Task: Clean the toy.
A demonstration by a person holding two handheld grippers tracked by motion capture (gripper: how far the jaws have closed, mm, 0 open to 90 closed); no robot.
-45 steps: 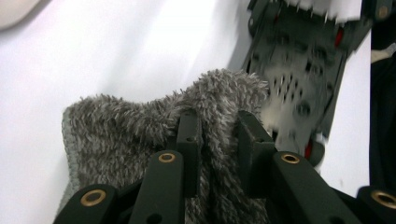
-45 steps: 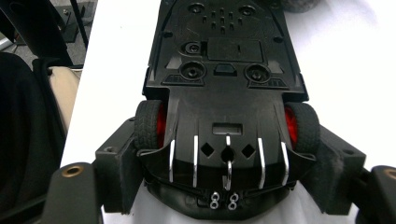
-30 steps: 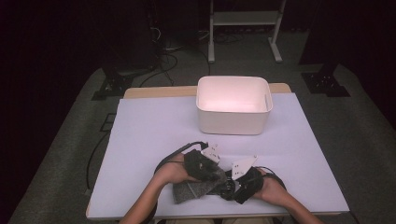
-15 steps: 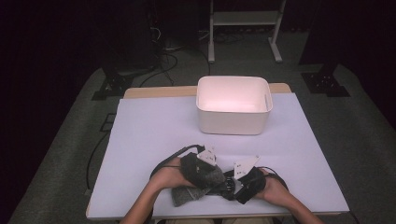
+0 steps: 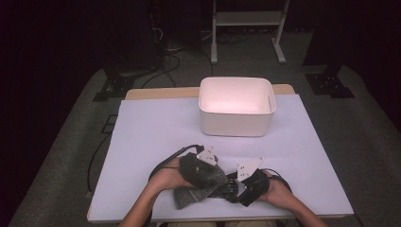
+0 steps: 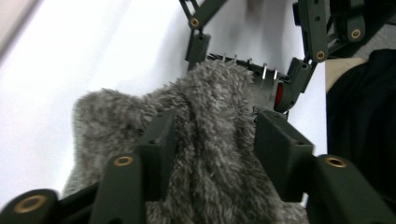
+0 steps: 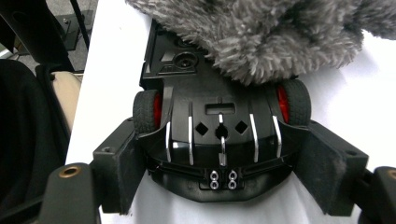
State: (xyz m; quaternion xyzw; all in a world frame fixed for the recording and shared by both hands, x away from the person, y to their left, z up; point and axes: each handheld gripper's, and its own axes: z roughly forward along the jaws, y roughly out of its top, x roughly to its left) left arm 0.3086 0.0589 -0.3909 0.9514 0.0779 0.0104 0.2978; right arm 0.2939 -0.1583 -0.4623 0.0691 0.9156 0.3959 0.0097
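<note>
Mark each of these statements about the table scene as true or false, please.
1. The white rectangular plastic bin holds a toy. False: it looks empty.
2. The right hand-held gripper grips the black toy car with red wheel hubs. True.
3. The grey fluffy cloth lies inside the bin. False: it lies at the near edge of the table, partly over the car.
4. The cloth sits between the jaws of the left hand-held gripper. True.
</note>
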